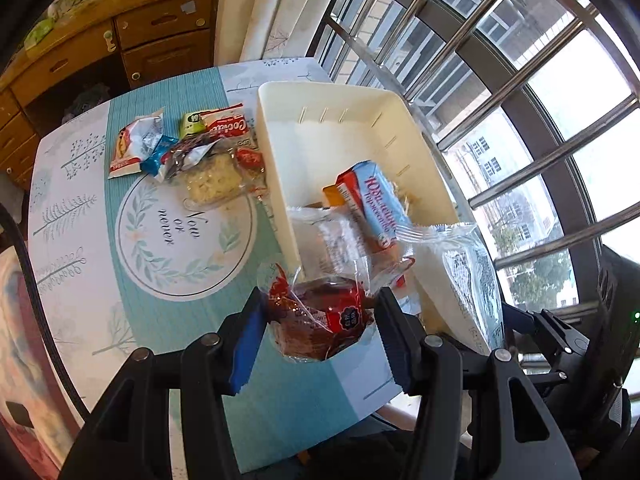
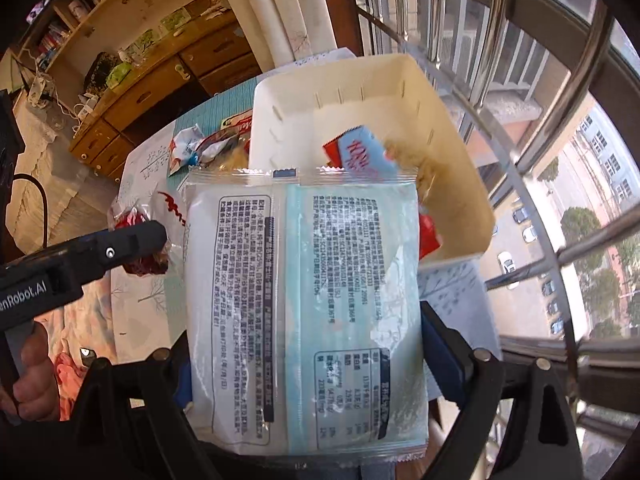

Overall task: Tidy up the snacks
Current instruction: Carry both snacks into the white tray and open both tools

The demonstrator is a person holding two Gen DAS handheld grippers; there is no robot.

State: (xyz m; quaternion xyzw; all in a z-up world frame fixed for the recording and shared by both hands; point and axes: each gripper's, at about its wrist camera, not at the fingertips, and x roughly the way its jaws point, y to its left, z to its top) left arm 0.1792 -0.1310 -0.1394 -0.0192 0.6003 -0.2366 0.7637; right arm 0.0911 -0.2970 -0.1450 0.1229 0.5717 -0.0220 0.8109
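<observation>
My left gripper [image 1: 320, 312] is shut on a red-brown cake in a clear and red wrapper [image 1: 320, 316], held above the table's near edge. My right gripper [image 2: 306, 344] is shut on a large white and pale blue packet [image 2: 304, 300] with its printed back facing the camera, held just in front of the cream bin [image 2: 360, 92]. In the left wrist view that packet [image 1: 460, 276] hangs over the near right corner of the bin [image 1: 276, 128]. Inside the bin lie a blue and red packet [image 1: 376, 200] and a clear-wrapped white snack [image 1: 332, 240].
A pile of loose snacks [image 1: 188, 152] lies on the teal and white tablecloth [image 1: 160, 248] left of the bin. A window with metal bars [image 1: 500, 80] runs along the right. Wooden drawers [image 1: 160, 40] stand behind the table. A person's hand [image 2: 32, 376] holds the left gripper's handle.
</observation>
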